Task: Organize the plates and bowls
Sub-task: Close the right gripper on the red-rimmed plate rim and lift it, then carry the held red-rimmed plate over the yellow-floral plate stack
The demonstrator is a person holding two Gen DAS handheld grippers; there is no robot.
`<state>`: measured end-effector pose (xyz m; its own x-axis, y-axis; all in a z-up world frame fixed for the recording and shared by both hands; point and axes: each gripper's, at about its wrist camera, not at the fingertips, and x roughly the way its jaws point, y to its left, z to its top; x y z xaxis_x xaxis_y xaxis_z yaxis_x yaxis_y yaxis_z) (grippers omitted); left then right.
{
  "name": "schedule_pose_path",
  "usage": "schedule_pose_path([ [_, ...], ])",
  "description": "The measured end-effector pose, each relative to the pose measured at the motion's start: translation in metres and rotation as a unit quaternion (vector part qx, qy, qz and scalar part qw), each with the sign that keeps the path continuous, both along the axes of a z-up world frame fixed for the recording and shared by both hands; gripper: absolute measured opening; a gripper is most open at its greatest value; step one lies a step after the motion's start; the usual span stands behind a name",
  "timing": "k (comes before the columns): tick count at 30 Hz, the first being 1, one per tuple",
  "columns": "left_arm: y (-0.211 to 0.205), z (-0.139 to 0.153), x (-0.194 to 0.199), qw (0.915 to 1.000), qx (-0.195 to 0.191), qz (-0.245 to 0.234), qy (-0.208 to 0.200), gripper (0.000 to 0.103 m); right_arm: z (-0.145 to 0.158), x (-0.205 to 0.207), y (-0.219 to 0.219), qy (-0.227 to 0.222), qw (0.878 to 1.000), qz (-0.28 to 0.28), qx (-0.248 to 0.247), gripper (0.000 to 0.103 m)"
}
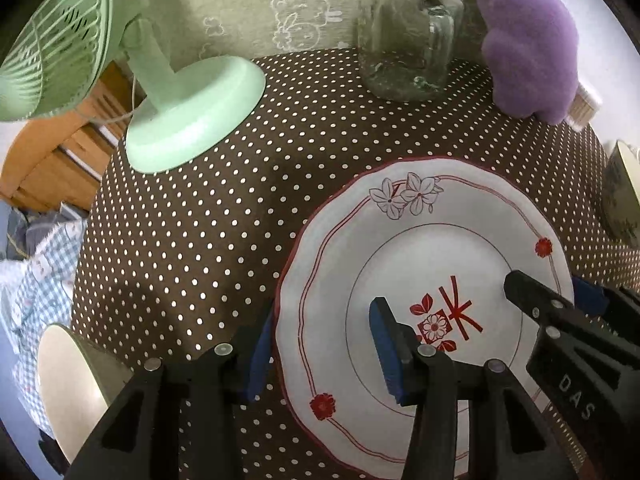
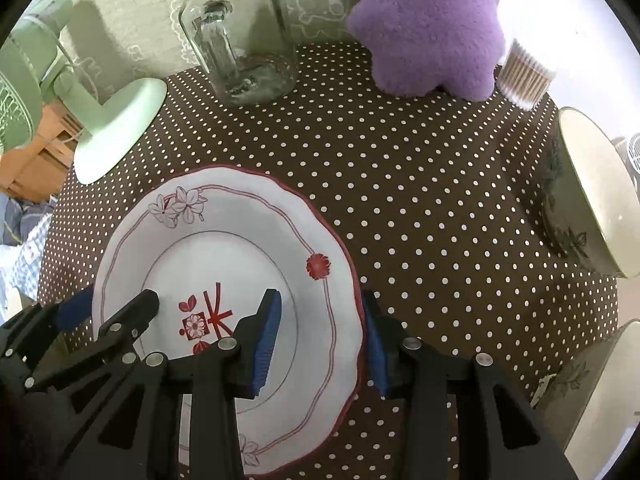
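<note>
A desk (image 2: 400,184) draped in a brown cloth with white polka dots fills both wrist views, backed by a wall drawn with white cartoon sheep. At its far left stands a mint-green table fan (image 1: 188,112); beside it rises a clear glass jar (image 2: 240,52) with a black lid, then a purple plush toy (image 2: 428,28) and, at that toy's right, a tub of cotton swabs (image 2: 524,76).

The white plate (image 2: 224,248), edged in red with flower motifs and a red emblem at its centre, sits toward the near side of the desk, caught on both flanks. The left gripper (image 1: 320,360) straddles its left rim, one blue-padded finger outside the edge and one over the plate's face; the right gripper (image 2: 320,344) does the same at the right rim. Whether the jaws press on the rim or merely bracket it cannot be told.

A cream bowl (image 2: 588,200) with dark leaf prints rests at the right edge of the desk, a second leaf-printed dish (image 2: 600,392) nearer the camera, and a pale dish (image 1: 76,384) at the left.
</note>
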<state>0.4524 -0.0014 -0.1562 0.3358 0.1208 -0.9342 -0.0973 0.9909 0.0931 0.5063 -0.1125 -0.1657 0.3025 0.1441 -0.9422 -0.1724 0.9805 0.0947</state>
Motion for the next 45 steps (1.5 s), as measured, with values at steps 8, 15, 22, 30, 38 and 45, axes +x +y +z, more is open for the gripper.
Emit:
schedule_pose_path([
  [8,-0.010,0.004,-0.015,0.9999,0.005,-0.007,-0.009,0.047,-0.002,0.002,0.004,-0.004,1.000,0.001,-0.009,0.044],
  [15,-0.017,0.010,-0.036,0.9999,-0.002,-0.014,-0.006,0.047,0.004,-0.014,-0.001,-0.002,1.000,0.007,-0.025,0.044],
  [22,-0.019,0.029,-0.058,0.9996,-0.002,-0.025,-0.013,0.046,0.023,-0.043,-0.008,-0.008,1.000,0.003,-0.023,0.044],
  [30,-0.020,0.061,-0.084,0.9986,-0.008,-0.040,-0.033,0.046,0.060,-0.076,-0.014,-0.031,0.999,-0.012,-0.024,0.044],
  [38,-0.011,0.091,-0.117,0.9963,-0.017,-0.061,-0.059,0.045,0.099,-0.117,-0.013,-0.054,0.998,-0.036,-0.023,0.044],
  [45,0.002,0.103,-0.152,0.9946,-0.028,-0.073,-0.068,0.045,0.113,-0.163,-0.005,-0.060,0.997,-0.043,-0.024,0.044],
])
